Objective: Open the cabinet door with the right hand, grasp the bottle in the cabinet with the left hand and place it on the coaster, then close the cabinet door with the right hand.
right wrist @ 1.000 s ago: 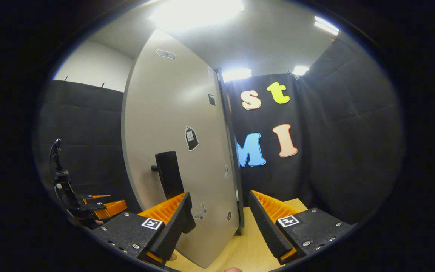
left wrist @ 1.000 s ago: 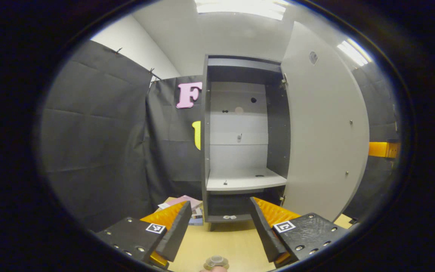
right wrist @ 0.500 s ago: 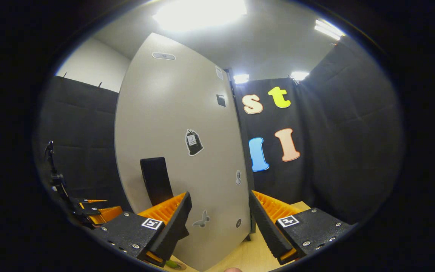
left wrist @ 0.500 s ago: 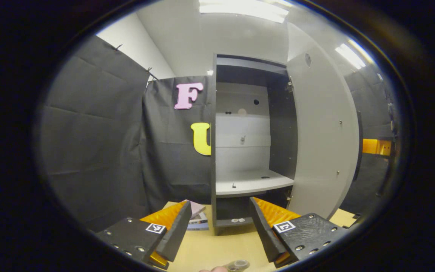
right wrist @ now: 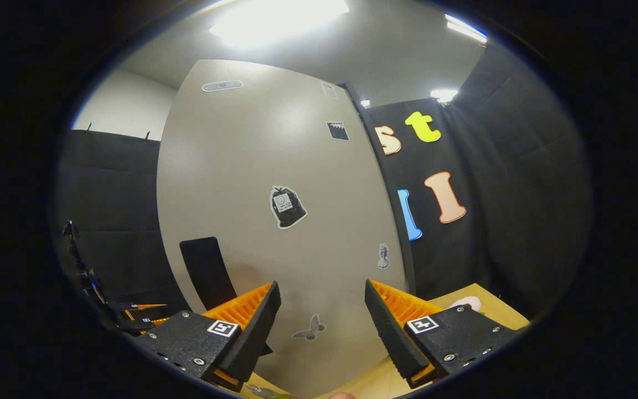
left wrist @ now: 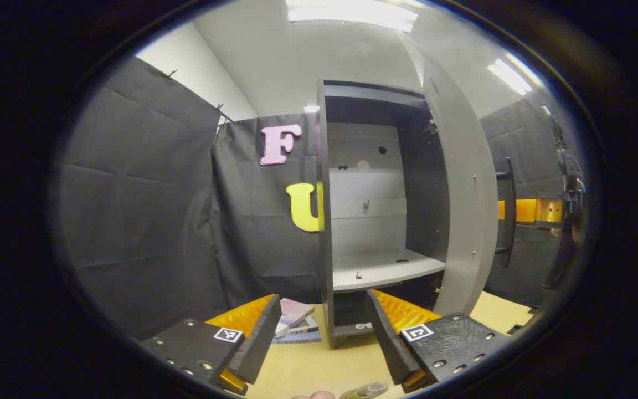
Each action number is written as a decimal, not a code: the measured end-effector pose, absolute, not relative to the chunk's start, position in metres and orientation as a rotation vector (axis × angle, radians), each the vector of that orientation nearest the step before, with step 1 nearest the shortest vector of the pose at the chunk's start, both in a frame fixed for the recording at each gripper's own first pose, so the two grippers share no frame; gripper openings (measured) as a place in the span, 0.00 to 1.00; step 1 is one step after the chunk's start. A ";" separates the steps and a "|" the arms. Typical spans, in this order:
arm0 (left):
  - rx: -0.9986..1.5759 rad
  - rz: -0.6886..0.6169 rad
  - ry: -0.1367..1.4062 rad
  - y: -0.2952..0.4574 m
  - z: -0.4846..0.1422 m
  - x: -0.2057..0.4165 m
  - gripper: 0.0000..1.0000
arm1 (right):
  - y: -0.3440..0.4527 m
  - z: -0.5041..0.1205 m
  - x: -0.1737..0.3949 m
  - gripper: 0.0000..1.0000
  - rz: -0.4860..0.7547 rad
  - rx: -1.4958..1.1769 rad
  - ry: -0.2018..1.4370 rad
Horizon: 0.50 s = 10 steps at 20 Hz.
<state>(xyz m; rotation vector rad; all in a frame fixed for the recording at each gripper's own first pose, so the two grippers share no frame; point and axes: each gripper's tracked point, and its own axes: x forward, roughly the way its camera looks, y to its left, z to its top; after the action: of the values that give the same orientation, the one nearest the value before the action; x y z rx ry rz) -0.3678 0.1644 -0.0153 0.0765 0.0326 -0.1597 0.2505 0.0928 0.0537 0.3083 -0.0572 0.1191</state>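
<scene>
The bottle seems out; both grippers' jaws are wide apart, holding nothing. Next, right gripper pushes the cabinet door shut.

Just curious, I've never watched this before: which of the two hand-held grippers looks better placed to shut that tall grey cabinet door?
Probably the right hand-held gripper: it faces the tall grey cabinet door close up, open, near its black handle. The left one faces the shelves.

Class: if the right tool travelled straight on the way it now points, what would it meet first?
Most likely the outer face of the cabinet door, directly ahead of the open right tool; the gap to it is unclear.
</scene>
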 end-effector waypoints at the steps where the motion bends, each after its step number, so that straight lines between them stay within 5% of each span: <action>1: 0.088 -0.151 0.033 0.165 -0.016 -0.364 0.92 | 0.095 0.052 0.256 0.95 0.132 0.309 -0.052; 9: 0.111 -0.110 0.037 0.157 -0.012 -0.352 0.92 | 0.106 0.053 0.299 0.95 0.214 0.315 -0.039; 10: 0.111 -0.106 0.037 0.156 -0.012 -0.352 0.84 | 0.105 0.052 0.304 0.95 0.216 0.314 -0.038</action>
<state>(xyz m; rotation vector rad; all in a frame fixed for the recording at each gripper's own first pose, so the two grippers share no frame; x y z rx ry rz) -0.3515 0.1556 -0.0120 0.1110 0.0367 -0.1059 0.3041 0.1054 0.0522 0.3144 -0.0379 0.2161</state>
